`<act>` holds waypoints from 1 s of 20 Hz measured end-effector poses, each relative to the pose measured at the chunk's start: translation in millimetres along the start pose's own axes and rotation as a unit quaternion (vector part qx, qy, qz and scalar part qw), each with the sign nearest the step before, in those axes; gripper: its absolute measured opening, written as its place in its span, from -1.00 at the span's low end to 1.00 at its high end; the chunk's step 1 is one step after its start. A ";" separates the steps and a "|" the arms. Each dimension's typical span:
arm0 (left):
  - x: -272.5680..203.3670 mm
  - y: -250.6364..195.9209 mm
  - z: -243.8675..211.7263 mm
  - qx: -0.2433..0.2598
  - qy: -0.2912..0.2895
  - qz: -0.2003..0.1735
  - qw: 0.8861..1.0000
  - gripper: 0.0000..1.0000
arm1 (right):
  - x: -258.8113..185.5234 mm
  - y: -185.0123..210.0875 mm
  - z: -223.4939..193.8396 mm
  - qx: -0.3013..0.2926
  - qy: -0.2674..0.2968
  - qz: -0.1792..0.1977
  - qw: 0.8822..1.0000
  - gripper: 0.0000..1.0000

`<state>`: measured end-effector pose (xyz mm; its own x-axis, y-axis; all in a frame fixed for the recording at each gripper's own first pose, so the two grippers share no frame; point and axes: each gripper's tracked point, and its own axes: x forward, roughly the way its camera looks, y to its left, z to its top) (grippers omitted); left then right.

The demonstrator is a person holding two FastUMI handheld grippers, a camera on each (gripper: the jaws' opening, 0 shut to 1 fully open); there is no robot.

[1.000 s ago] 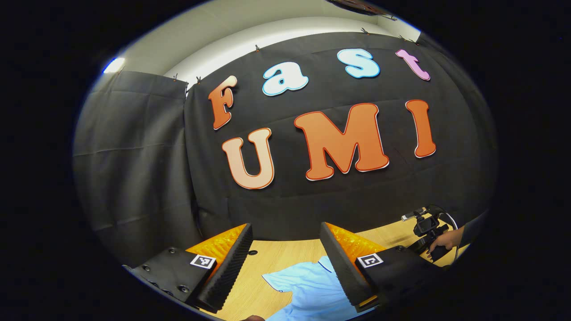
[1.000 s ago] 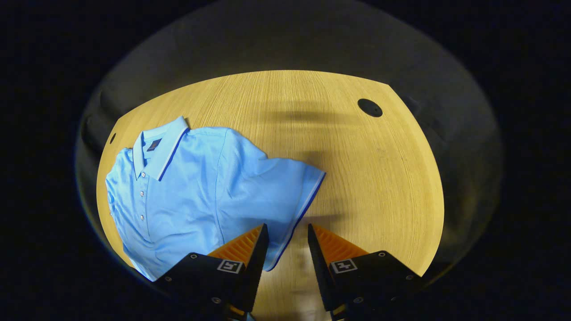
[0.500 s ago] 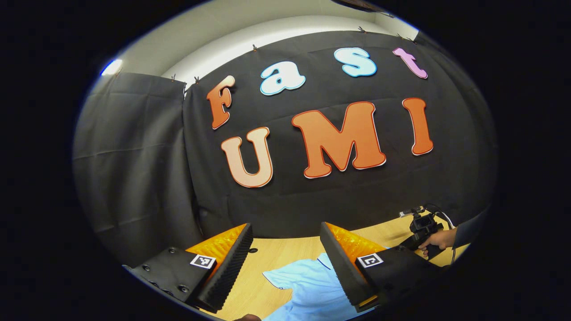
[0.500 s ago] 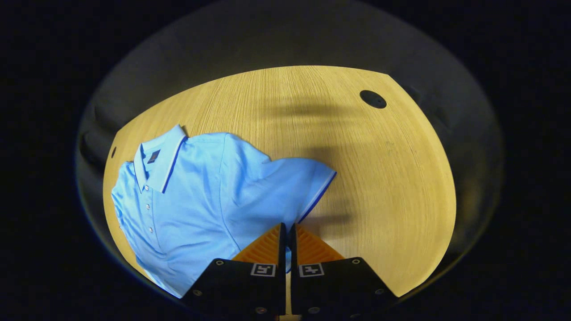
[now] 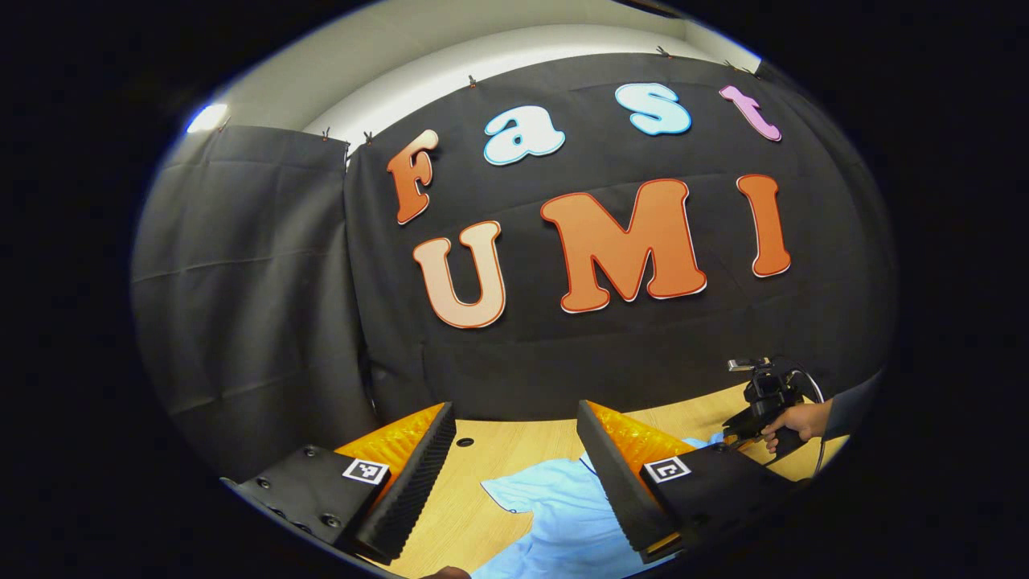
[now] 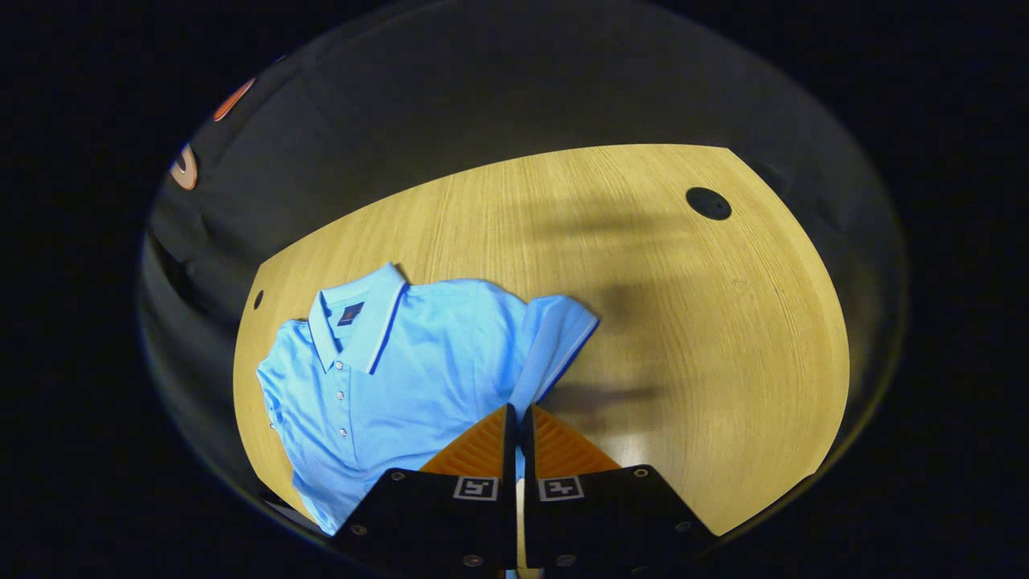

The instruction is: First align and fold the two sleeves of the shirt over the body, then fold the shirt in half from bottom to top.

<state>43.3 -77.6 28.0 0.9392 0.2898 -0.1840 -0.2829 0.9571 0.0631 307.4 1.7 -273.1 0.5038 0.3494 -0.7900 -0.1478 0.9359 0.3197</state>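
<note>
Shirt (image 6: 402,362): light blue polo, lying collar-up at lower left of the right gripper view on the wooden worktop (image 6: 683,322).
Sleeve (image 6: 555,338): lifted and creased, its edge pinched.
Right gripper (image 6: 517,426): fingers closed together on the sleeve.
Left gripper (image 5: 514,450): fingers spread wide, holding nothing, above the shirt (image 5: 555,515) at bottom centre.

Brightly lit from above, soft blurred shadows and a pale glare patch on the wooden table (image 6: 723,322), fisheye-bent at its edges.

recording booth: black cloth wall (image 5: 241,281), wooden table (image 6: 683,322)
</note>
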 end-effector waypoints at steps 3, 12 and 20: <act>3.5 -2.6 -3.1 -0.005 0.002 -0.001 1.000 0.99 | -0.6 20.4 4.9 -0.012 -0.003 0.019 1.000 -0.92; 10.0 10.6 -17.0 -0.016 0.015 0.015 1.000 0.99 | 11.5 78.8 -0.4 -0.029 0.014 0.055 0.998 -0.92; 46.1 35.6 -68.7 -0.069 0.057 -0.033 0.995 0.99 | 3.1 120.6 -14.5 -0.035 0.013 0.070 0.997 -0.41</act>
<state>63.1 -29.7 -45.6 0.9310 0.2172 -0.2935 -0.2524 0.9637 -0.0876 278.8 116.4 -244.6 0.4513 0.4772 -0.7541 -0.2752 0.8782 0.3911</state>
